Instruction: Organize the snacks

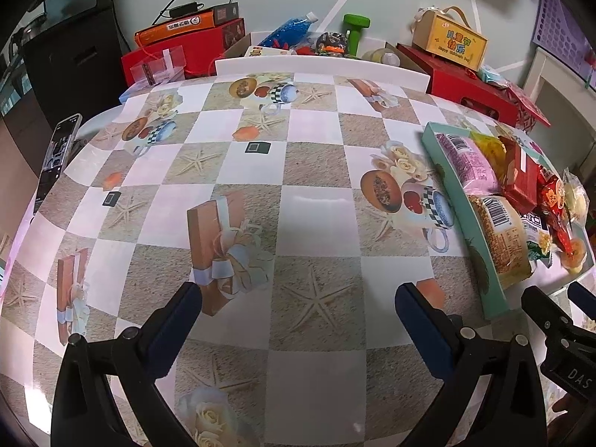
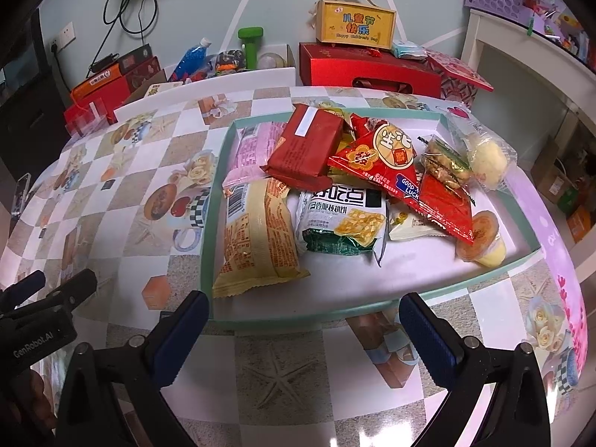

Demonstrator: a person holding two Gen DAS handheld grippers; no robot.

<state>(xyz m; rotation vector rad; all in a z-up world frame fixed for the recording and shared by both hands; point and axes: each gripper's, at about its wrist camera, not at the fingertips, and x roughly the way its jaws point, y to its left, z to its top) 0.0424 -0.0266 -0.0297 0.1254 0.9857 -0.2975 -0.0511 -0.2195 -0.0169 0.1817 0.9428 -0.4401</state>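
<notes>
Right gripper [image 2: 303, 311] just short of the tray [image 2: 298, 322], jaws wide, holding nothing. Left gripper [image 1: 298, 298] over bare counter [image 1: 260, 171] left of the tray, jaws wide too, empty. Snacks [image 2: 335, 186] heaped loose inside the tray, overlapping; jelly cup [image 2: 480, 242] by its right wall. Likely trouble: pinching two slick packets at once, or nudging the light tray across the glossy cloth. Checked, printed tablecloth on the counter. Beyond the tray, red boxes [image 2: 368, 70], a yellow box [image 2: 354, 24], a dumbbell [image 2: 251, 46], pale wall.
</notes>
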